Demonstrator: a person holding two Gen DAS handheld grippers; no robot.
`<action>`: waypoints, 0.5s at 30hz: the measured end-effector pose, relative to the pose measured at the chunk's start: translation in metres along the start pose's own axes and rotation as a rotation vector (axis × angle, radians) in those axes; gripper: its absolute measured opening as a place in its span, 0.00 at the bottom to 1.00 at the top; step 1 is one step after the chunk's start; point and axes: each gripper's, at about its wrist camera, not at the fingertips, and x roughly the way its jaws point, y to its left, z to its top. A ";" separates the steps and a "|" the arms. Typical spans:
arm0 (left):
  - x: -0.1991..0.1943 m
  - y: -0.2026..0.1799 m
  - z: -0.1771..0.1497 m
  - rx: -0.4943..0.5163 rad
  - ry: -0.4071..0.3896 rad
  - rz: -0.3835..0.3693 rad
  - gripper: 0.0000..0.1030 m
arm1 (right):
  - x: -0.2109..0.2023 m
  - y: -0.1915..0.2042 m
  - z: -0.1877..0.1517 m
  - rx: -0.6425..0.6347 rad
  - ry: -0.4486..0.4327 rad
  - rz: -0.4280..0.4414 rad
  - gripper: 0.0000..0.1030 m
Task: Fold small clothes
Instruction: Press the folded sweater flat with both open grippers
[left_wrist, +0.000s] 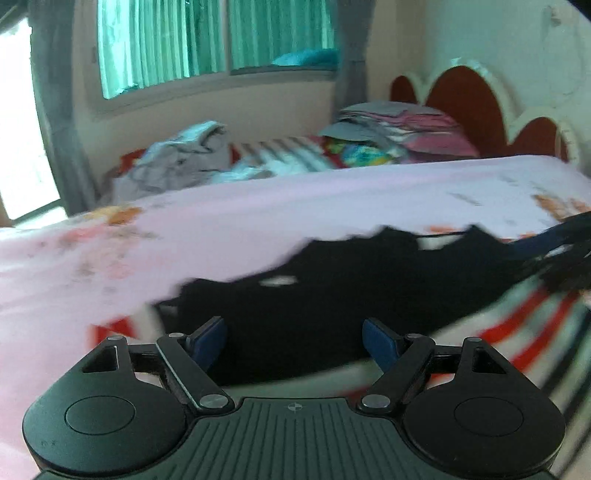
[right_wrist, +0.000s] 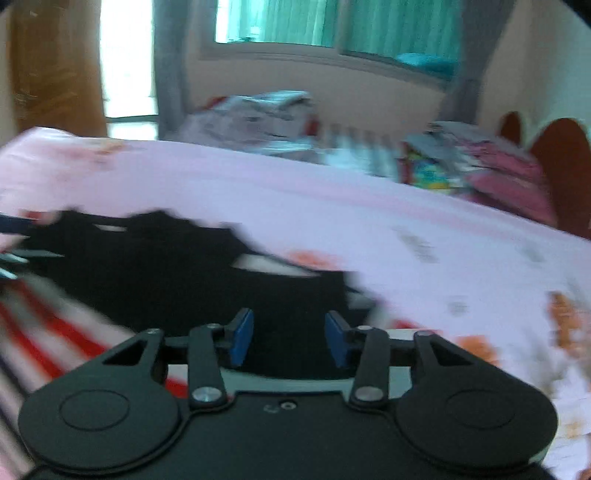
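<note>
You face a bed (left_wrist: 332, 206) covered with a pale pink sheet printed with orange flowers. Its headboard (left_wrist: 465, 99), at the right, is scalloped, dark red with white edging. Behind the bed a cream wall (left_wrist: 221, 107) carries a wide window (left_wrist: 218, 40) with green-tinted glass and vertical bars, framed by grey curtains (left_wrist: 55, 110). Bright daylight pours through a doorway (left_wrist: 18, 129) at the far left. Both views are blurred.
</note>
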 end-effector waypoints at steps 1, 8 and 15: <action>-0.001 -0.010 -0.003 -0.006 0.008 -0.026 0.78 | 0.001 0.015 -0.002 -0.024 0.008 0.034 0.41; -0.017 -0.011 -0.040 -0.015 0.054 0.021 0.78 | 0.000 0.019 -0.028 -0.092 0.070 0.024 0.46; -0.054 0.039 -0.078 -0.080 0.020 0.148 0.78 | -0.033 -0.053 -0.062 0.093 0.063 -0.082 0.47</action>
